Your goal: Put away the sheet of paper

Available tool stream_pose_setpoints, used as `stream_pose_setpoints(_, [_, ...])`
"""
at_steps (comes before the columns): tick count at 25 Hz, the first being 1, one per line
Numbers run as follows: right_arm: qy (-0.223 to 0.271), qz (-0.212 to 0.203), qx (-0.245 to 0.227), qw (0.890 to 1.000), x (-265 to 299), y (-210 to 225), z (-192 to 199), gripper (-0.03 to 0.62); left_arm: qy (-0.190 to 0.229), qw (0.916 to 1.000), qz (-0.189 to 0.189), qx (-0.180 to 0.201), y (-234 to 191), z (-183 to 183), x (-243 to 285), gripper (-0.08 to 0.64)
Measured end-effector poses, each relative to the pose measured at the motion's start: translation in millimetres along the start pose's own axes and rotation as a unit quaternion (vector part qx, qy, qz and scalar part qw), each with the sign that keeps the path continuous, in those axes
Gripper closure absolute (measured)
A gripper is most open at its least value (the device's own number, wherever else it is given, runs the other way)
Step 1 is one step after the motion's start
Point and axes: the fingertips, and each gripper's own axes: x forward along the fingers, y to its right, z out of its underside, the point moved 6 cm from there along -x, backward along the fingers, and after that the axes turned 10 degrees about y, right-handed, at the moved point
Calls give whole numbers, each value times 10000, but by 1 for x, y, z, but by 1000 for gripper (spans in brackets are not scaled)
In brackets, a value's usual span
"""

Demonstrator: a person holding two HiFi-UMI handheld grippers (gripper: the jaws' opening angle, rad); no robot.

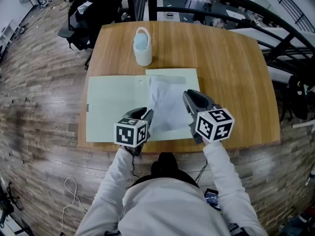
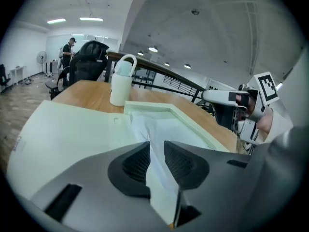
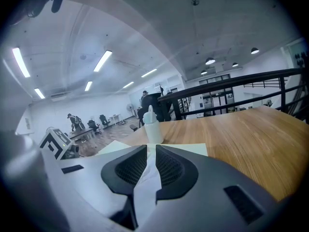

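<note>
Over the folder point(image 1: 108, 107) (pale green), right gripper point(image 3: 150, 150) pinches the sheet of paper point(image 1: 165, 104); left gripper point(image 2: 157, 148) straddles it, narrowly open.

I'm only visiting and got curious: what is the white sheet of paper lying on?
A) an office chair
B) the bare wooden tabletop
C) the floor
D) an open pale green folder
D: the white sheet lies on the open pale green folder.

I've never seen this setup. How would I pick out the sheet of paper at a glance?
Find the wooden table, then the open pale green folder lying on it. The sheet of paper lies on the folder's right half: white and rumpled, where the folder is smooth and green.
</note>
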Motion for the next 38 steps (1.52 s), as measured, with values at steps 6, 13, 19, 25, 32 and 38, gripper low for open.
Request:
stream_pose_setpoints(6, [45,75,49,9999,-14,-8,7,512,656,9950,-390,640,-1,-30,-18,509])
stream_pose_setpoints(13, [149,122,169,9997,-32,-16,13,518,1403,9827,-425,1133,10,-61,-46,523])
stream_pose_setpoints(19, [296,167,44,9994,-49,-23,10,525,1946,9710,-468,1311,17,-75,-71,534])
stream_pose_setpoints(25, [445,184,-206,9986,-67,-35,6,543,2205,9634,-539,1423,21,-76,-95,540])
stream_pose_setpoints(32, [625,284,-601,9958,-83,-49,4,565,2267,9633,-490,1354,27,-68,-112,540])
stream_pose_setpoints(38, [792,494,-629,9936,-99,-53,3,566,2369,9617,-400,1316,36,-61,-124,540])
